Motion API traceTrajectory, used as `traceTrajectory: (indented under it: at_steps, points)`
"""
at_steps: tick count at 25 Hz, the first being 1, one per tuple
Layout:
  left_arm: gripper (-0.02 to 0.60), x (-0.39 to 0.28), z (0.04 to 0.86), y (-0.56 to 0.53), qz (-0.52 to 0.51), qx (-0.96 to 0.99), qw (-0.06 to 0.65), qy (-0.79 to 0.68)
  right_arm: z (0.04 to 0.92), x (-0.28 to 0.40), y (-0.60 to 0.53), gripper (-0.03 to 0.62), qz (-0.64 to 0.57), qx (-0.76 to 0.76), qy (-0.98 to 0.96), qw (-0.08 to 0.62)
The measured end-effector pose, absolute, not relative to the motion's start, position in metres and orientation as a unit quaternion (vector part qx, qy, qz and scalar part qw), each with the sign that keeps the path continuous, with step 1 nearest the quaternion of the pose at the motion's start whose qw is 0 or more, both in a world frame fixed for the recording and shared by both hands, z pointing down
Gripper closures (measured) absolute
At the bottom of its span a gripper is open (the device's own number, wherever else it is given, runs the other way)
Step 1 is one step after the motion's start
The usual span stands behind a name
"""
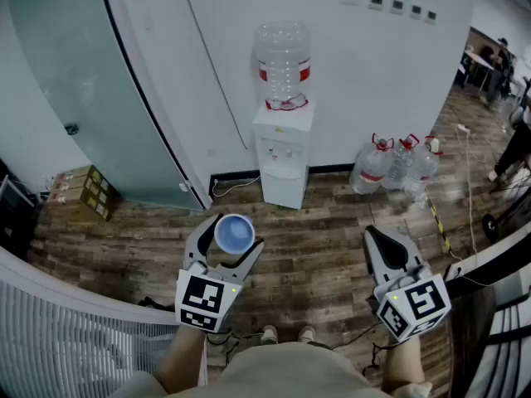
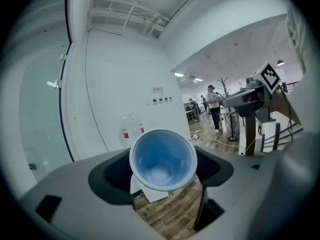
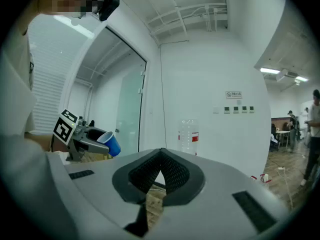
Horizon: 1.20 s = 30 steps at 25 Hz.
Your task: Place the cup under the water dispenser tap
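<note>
A blue cup (image 1: pixel 235 234) with a white rim is held mouth-up between the jaws of my left gripper (image 1: pixel 233 232), which is shut on its sides. In the left gripper view the cup (image 2: pixel 162 159) fills the middle and is empty. From the right gripper view the same cup (image 3: pixel 111 143) shows at the left, tilted. The white water dispenser (image 1: pixel 284 160) stands against the wall ahead, with a clear bottle (image 1: pixel 282 63) on top. My right gripper (image 1: pixel 371 233) is held at the right, its jaws together and holding nothing.
Several spare water bottles (image 1: pixel 398 166) stand on the floor right of the dispenser. Cardboard boxes (image 1: pixel 83 191) sit at the left beside a glass door (image 1: pixel 91 89). A cable (image 1: pixel 471 181) runs over the wooden floor at the right. People stand far to the right.
</note>
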<state>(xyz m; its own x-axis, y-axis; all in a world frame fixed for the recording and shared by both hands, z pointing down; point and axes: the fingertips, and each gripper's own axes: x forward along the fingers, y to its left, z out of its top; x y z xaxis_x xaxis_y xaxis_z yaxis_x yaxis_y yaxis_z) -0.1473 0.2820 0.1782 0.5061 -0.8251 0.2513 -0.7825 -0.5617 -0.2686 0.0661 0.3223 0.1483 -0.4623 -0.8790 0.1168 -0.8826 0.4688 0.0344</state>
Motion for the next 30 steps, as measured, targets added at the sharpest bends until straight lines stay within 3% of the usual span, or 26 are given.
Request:
traceTrajectory:
  at_steps: [22,30]
  points:
    - [0.215,-0.058,0.201,0.302,-0.206,-0.858,0.059,0.466,0.191,0.157,0.338,0.588,0.044,0.506,-0.858,0.072]
    - [0.215,-0.053,0.202,0.287,-0.207,-0.852,0.059,0.478,0.195,0.164,0.323,0.588,0.04,0.496,-0.864,0.074]
